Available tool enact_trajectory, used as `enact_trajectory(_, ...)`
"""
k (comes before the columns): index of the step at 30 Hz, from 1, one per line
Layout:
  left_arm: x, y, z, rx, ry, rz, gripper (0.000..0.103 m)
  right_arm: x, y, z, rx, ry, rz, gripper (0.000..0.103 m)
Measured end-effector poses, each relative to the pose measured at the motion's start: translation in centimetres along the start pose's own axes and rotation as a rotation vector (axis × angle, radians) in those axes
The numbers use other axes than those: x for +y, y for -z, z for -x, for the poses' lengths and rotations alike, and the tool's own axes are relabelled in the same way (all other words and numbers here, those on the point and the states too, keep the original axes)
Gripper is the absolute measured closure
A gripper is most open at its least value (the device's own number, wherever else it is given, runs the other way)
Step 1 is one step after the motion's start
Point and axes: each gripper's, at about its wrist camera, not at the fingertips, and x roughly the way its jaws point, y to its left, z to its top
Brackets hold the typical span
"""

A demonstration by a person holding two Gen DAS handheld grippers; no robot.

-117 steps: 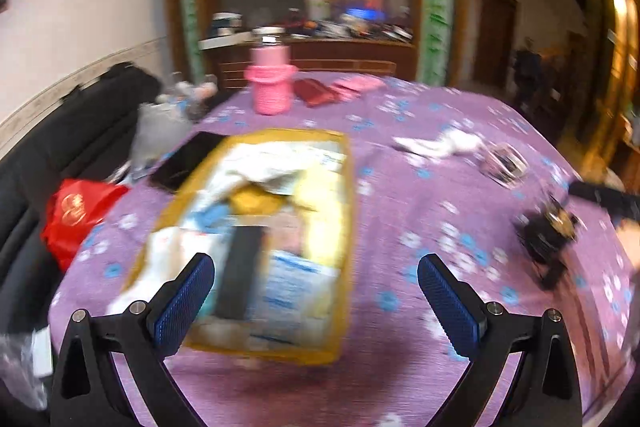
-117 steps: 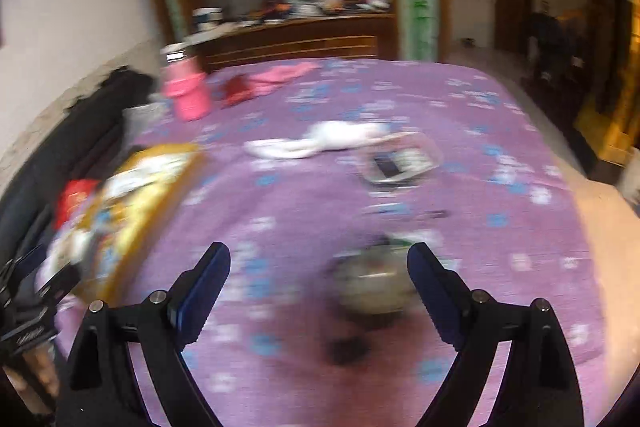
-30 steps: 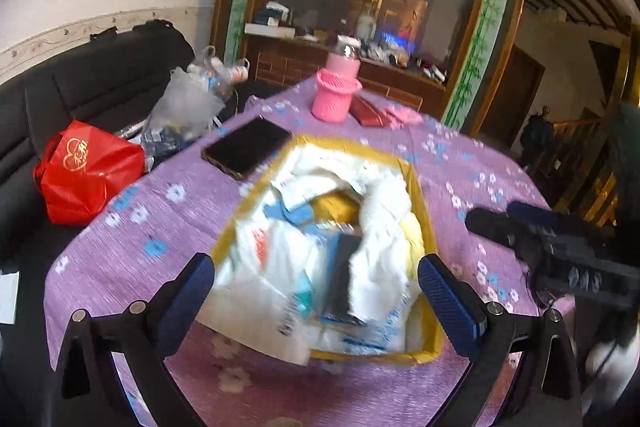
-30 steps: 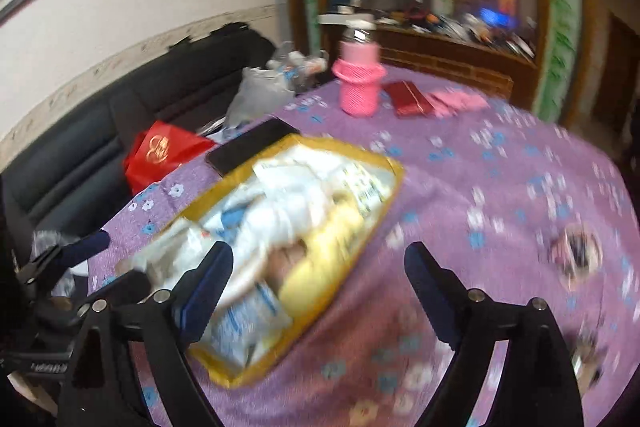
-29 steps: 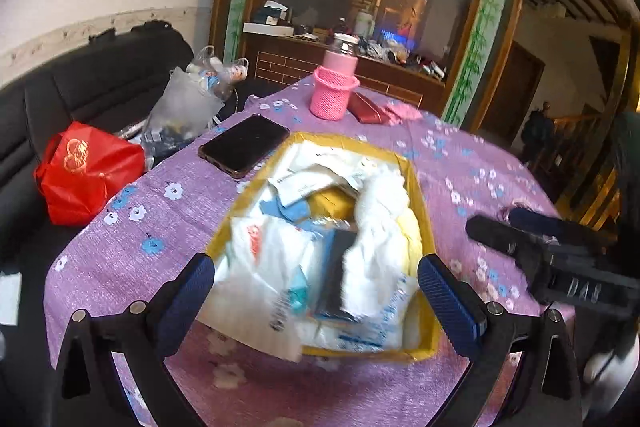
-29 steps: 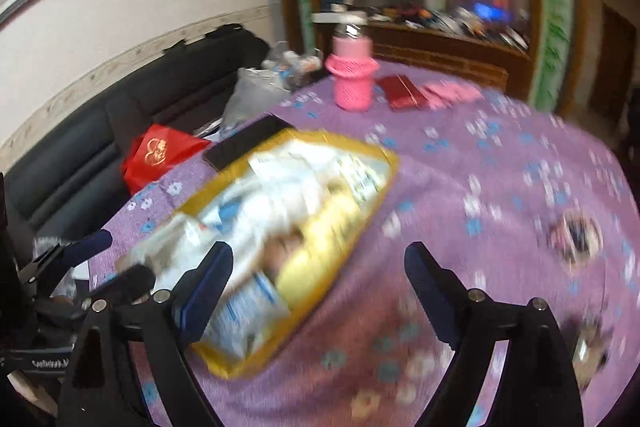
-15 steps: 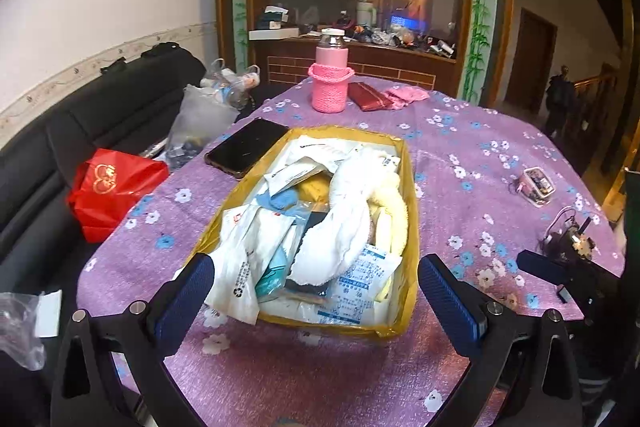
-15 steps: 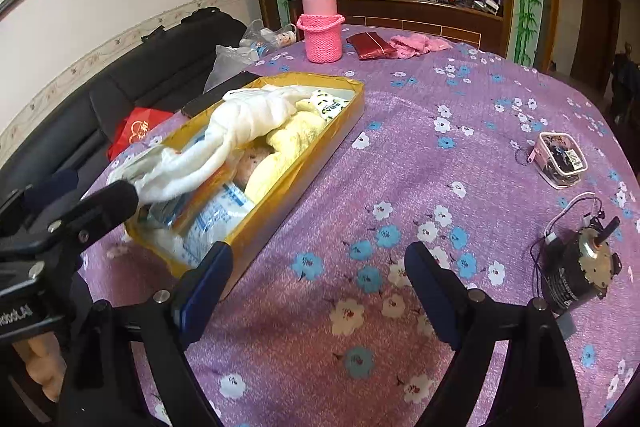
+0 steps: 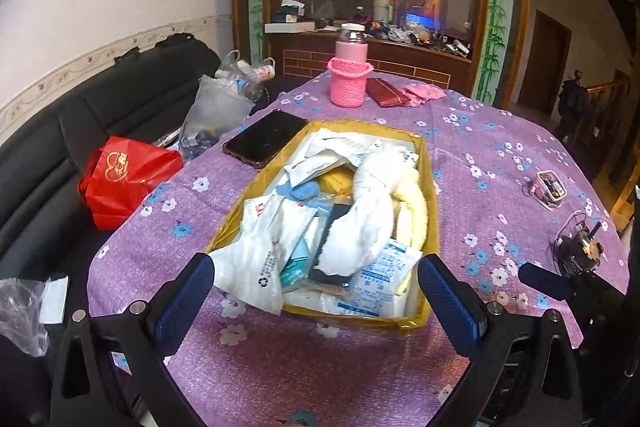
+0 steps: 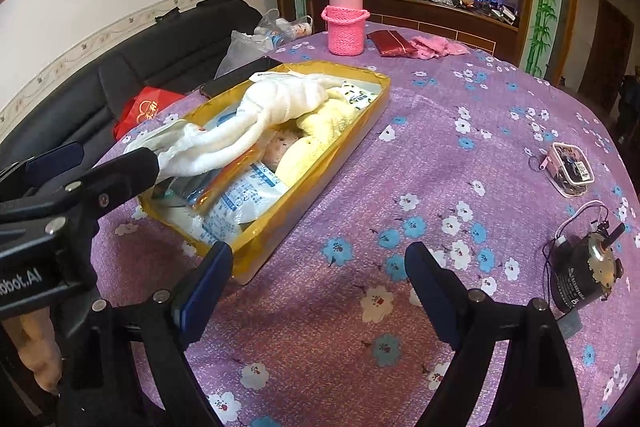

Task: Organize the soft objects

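Observation:
A yellow tray (image 9: 431, 195) (image 10: 320, 163) on the purple flowered tablecloth is heaped with soft things: a white cloth (image 9: 368, 211) (image 10: 276, 103), a yellow towel (image 9: 414, 203) (image 10: 316, 131), plastic packets (image 9: 384, 271) (image 10: 240, 203) and a white bag (image 9: 256, 267). My left gripper (image 9: 320, 299) is open and empty, just in front of the tray's near end; it also shows at the left of the right wrist view (image 10: 92, 163). My right gripper (image 10: 320, 291) is open and empty over bare cloth to the tray's right.
A black phone (image 9: 266, 141) lies left of the tray. A pink bottle in a knit holder (image 9: 350, 75) (image 10: 346, 23), a red wallet (image 10: 392, 43) and pink cloth (image 10: 436, 47) stand behind. A small motor (image 10: 584, 267) and a clear case (image 10: 570, 169) lie right. A sofa with a red bag (image 9: 124, 175) is left.
Both grippers have steadied in front of the tray after swinging left from the table's right side. The white cloth now lies in the tray; both grippers stayed open.

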Motion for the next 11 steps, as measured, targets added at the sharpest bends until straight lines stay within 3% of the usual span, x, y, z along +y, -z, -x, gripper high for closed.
enact_trajectory(7,1.2,0.2,-0.5,0.003,-0.013,0.035,0.000,0.6,-0.1,-0.4,0.011,0.002,0.011,0.016)
enact_trajectory(11,1.3,0.2,-1.0,0.038,0.027,0.048,0.000,0.7,-0.1,-0.6,0.018,-0.003,0.013,0.016)
